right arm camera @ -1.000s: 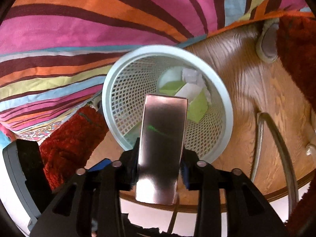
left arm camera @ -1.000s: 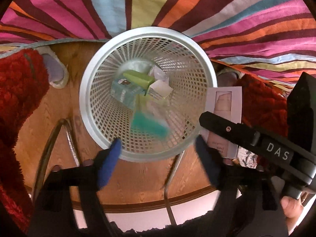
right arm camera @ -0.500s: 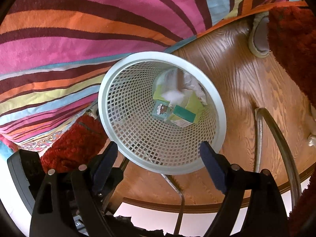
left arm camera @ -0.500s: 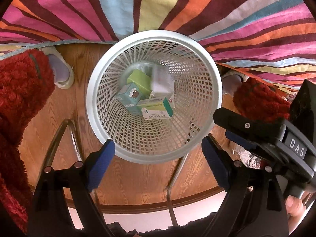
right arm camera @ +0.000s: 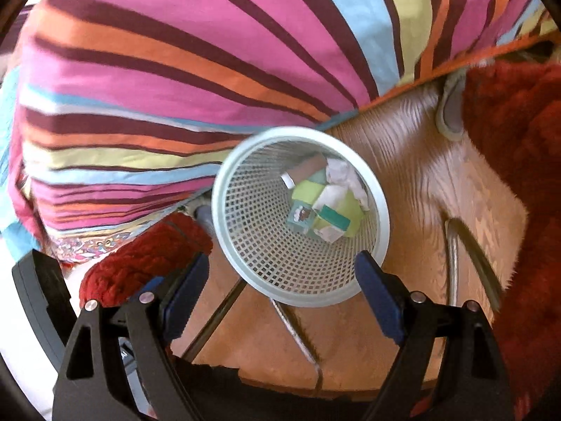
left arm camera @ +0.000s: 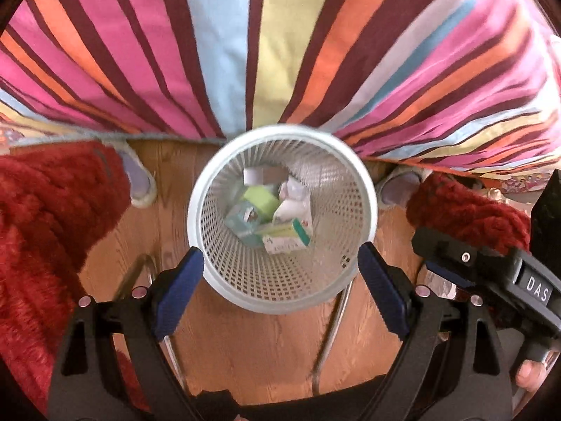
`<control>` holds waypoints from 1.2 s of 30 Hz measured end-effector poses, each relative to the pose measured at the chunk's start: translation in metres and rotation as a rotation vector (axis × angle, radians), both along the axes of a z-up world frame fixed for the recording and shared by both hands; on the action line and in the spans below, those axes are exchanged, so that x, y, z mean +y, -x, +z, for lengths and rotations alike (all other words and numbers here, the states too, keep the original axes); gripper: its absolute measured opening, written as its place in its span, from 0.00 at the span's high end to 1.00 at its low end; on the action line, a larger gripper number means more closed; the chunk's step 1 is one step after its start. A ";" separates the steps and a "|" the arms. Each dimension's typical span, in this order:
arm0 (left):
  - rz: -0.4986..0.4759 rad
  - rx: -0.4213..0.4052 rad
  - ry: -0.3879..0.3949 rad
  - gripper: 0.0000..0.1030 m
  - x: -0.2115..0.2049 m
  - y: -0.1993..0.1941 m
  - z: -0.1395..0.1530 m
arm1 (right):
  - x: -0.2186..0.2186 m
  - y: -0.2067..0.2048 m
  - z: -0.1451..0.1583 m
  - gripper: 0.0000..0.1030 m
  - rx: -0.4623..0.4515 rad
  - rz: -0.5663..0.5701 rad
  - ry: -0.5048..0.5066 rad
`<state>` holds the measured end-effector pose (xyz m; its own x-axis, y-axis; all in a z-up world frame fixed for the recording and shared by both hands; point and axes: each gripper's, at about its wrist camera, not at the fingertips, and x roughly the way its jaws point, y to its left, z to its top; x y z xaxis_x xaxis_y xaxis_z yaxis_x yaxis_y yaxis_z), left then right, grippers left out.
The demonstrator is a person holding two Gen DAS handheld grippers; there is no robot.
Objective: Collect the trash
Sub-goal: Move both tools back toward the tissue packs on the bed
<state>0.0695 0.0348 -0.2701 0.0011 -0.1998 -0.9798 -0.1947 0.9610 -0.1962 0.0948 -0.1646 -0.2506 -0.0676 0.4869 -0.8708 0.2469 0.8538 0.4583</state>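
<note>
— Where's the trash?
— I see the boxes (left arm camera: 277,224) and crumpled paper (right arm camera: 345,177) inside the white basket (left arm camera: 210,196).
— Your claws?
— Left claw (left arm camera: 280,291) and right claw (right arm camera: 282,296) both gape wide above the basket, empty.

- The mesh wastebasket (left arm camera: 224,280) stands on the wooden floor (left arm camera: 266,358), ahead of my two grippers.
- Small boxes (left arm camera: 285,236) and crumpled paper (left arm camera: 293,193) lie inside it.
- The striped bedspread (left arm camera: 245,45) hangs behind it.
- Slippers (left arm camera: 140,184) sit either side.
</note>
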 end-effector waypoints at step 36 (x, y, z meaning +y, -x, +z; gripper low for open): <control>-0.008 -0.821 -0.206 0.10 0.038 -0.079 0.208 | -0.001 -0.093 0.213 0.15 -1.027 0.159 0.203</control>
